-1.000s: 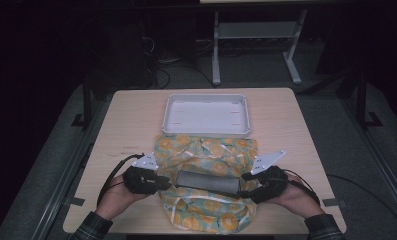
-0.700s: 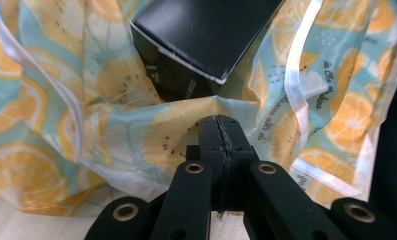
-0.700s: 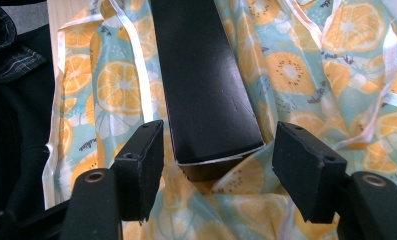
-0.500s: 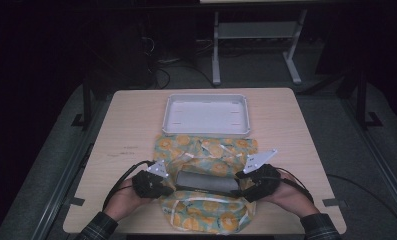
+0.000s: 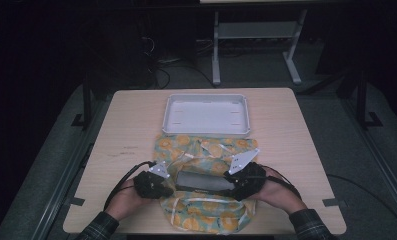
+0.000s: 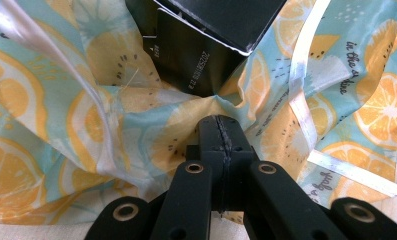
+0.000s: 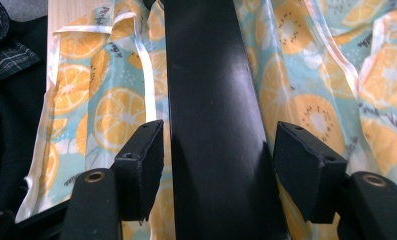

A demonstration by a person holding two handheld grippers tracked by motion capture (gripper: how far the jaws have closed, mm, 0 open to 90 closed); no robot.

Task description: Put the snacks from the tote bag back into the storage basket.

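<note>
Box (image 5: 202, 182) lying dark and long on fruit-print cloth (image 5: 206, 150) at near edge of surface (image 5: 136, 125), left hand-held gripper (image 6: 220, 125) pinched tight on a cloth fold by box end, right hand-held gripper (image 7: 218, 150) straddling box, jaws open, tray (image 5: 206, 114) beyond cloth

The box (image 6: 206, 45) is cut off by the top edge in the left gripper view, and its small print cannot be read. In the right gripper view its far end is cut off too, and the pads' contact with its sides cannot be made out. In the high view the cloth's (image 5: 206, 220) near edge is partly hidden by the hands.
</note>
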